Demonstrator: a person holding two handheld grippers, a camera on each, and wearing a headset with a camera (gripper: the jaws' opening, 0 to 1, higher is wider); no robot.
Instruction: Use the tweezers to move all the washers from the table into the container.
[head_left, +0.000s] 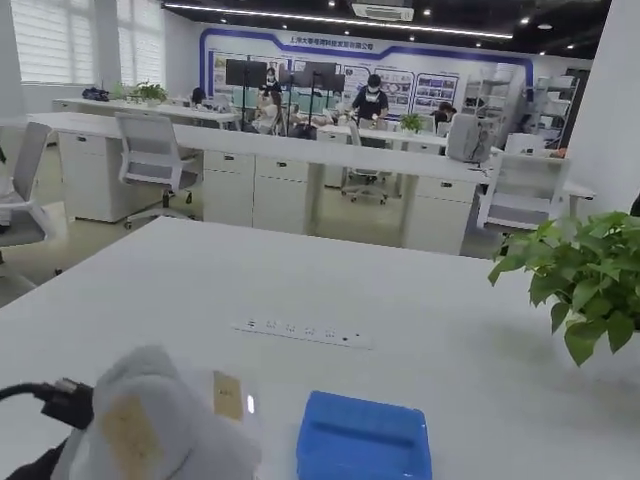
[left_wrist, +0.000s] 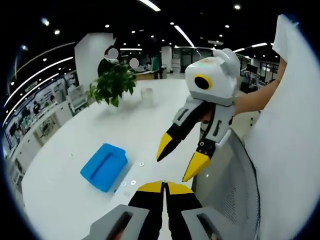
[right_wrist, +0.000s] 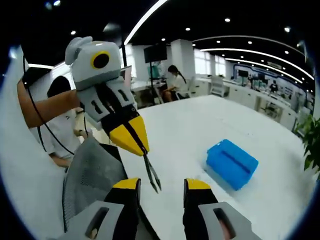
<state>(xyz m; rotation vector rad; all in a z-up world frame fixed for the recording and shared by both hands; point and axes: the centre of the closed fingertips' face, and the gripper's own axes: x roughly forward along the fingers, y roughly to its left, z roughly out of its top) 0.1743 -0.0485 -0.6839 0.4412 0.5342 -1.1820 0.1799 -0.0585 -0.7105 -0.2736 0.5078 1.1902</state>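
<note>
Nearer than the blue container (left_wrist: 104, 166), the left gripper (right_wrist: 136, 144) has its fingers clenched on the tweezers (right_wrist: 151, 176), and the right gripper (left_wrist: 176, 164) has its fingers spread. Washers (left_wrist: 134, 176) lie on the table (left_wrist: 65, 145) just beside the container, whose contents are unclear. A plant (left_wrist: 112, 84) stands beyond it.

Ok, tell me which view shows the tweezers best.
Right gripper view: the tweezers hang full length from the left gripper's shut yellow fingers, dark against the white table. In the left gripper view that gripper's own closed fingers hide them; in the head view a blurred gripper body sits at the bottom edge.
</note>
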